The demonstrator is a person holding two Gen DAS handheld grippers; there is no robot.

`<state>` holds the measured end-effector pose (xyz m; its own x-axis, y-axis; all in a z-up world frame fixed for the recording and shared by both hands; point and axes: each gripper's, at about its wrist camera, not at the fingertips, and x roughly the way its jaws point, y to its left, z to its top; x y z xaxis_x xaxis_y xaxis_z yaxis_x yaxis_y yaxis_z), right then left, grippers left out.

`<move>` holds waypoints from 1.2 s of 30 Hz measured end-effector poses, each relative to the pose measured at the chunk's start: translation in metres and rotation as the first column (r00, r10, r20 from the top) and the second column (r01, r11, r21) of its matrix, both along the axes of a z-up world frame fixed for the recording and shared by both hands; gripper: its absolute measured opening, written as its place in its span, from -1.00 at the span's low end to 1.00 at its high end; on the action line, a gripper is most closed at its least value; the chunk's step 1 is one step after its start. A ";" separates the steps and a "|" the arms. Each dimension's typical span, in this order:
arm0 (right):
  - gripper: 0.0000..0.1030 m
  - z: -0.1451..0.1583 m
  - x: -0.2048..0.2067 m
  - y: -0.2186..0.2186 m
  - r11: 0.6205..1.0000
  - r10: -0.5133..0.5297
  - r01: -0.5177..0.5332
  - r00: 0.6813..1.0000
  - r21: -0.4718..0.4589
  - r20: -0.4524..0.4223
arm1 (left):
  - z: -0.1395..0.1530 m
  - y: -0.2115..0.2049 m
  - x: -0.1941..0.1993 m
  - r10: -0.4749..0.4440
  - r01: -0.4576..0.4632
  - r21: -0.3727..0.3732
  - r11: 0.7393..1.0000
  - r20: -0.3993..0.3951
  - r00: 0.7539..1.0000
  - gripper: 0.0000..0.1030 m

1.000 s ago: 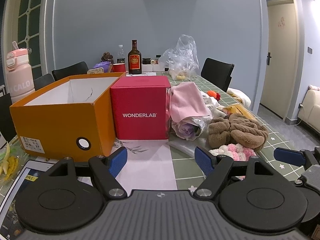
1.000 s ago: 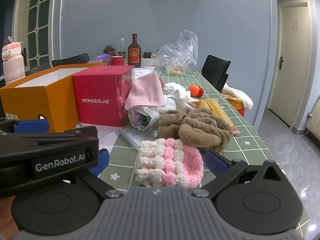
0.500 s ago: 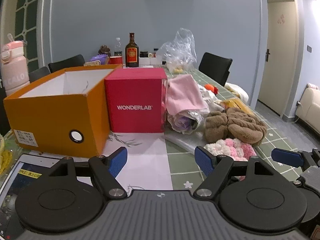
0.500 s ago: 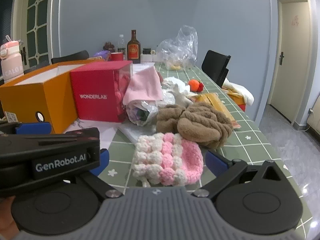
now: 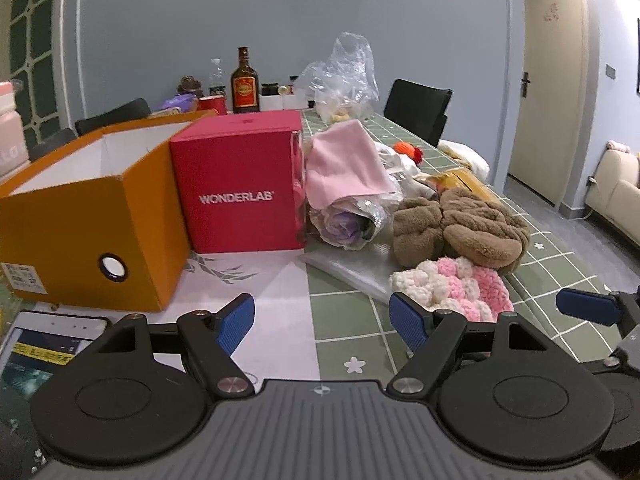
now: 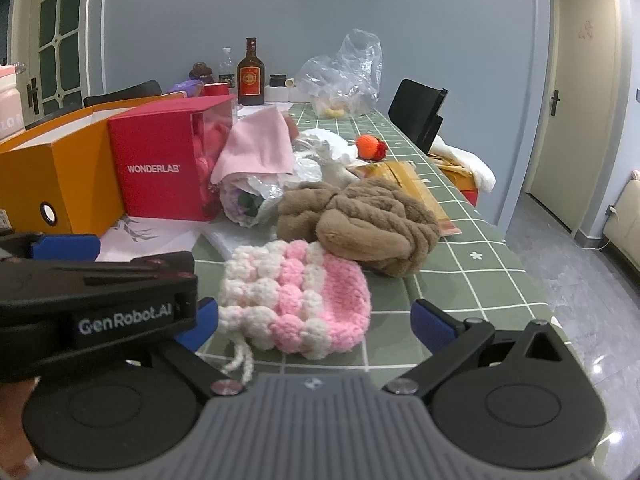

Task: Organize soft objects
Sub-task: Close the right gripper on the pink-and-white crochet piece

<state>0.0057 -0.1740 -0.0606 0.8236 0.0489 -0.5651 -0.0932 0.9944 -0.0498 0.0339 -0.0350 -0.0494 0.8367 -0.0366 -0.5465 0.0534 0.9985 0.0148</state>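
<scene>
**Lining up the first pick: pink-and-white knit piece**

Starting from the tongs. Our left gripper (image 5: 322, 322) has its jaws spread wide with nothing between them, only bare tablecloth and a white sheet below. Our right gripper (image 6: 314, 322) is also wide open and empty; the pink-and-white knit piece (image 6: 296, 298) lies on the table (image 6: 480, 276) just ahead of it, roughly centred in the gap, pads not touching it. The left tool's body overlaps the lower left of the right wrist view, so the two sit close side by side.

Outward: a brown fuzzy bundle (image 6: 360, 222) touches the far edge of the knit piece. Behind that, a pink cloth (image 6: 256, 146) is draped over a plastic-wrapped bundle, leaning on the red WONDERLAB box (image 5: 240, 194). The open orange box (image 5: 86, 216) stands just left of the red one and looks empty from here, so it's the likely drop spot.

Judgement on doing this step well:
- Take the knit piece with the right, since it's already framed.
- Come down on the thick middle, not the dangling yarn tail at the near edge.
- Stay on the near side so we don't snag the brown bundle.
- Keep the left clear; the tools are crowded.
</scene>
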 end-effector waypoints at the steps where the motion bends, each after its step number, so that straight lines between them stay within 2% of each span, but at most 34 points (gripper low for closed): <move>1: 0.94 0.000 -0.001 -0.003 1.000 -0.001 0.001 1.000 0.004 0.002 | -0.001 0.004 0.001 -0.010 0.010 -0.018 1.000 -0.002 1.000 0.75; 5: 0.95 0.001 0.000 -0.021 0.994 0.022 -0.024 0.999 0.102 0.025 | -0.004 0.028 0.006 -0.011 0.005 -0.138 0.990 -0.039 0.999 0.76; 8: 0.95 -0.003 0.009 -0.023 0.990 0.018 -0.019 1.000 0.142 0.009 | -0.007 0.047 0.010 -0.015 -0.001 -0.213 0.977 -0.073 0.997 0.76; 11: 0.95 -0.009 0.020 -0.020 0.981 0.027 -0.025 1.000 0.190 -0.009 | -0.012 0.057 0.012 -0.013 -0.011 -0.226 0.974 -0.106 0.994 0.74; 16: 0.95 -0.013 0.036 -0.011 0.973 0.036 -0.028 0.999 0.228 -0.029 | -0.014 0.062 0.008 0.008 -0.021 -0.166 0.986 -0.079 0.997 0.71; 21: 0.95 -0.020 0.052 -0.002 0.979 0.044 -0.031 0.997 0.200 -0.064 | -0.012 0.071 0.006 -0.078 0.056 -0.230 0.972 -0.089 0.993 0.73; 27: 0.94 -0.027 0.065 0.019 0.996 0.052 -0.045 0.994 0.071 -0.098 | -0.014 0.066 0.006 -0.099 0.074 -0.240 0.968 -0.093 0.991 0.72; 30: 0.73 -0.028 0.064 0.022 0.998 0.054 -0.053 0.994 0.013 -0.093 | -0.015 0.063 0.003 -0.115 0.094 -0.220 0.971 -0.086 0.990 0.72; 32: 0.51 -0.027 0.061 0.020 0.998 0.069 -0.068 0.994 0.019 -0.087 | -0.014 0.063 0.002 -0.126 0.104 -0.227 0.968 -0.088 0.988 0.73; 36: 0.27 -0.024 0.051 0.019 0.995 0.101 -0.102 0.992 -0.016 -0.070 | -0.012 0.063 -0.003 -0.144 0.123 -0.222 0.967 -0.080 0.986 0.73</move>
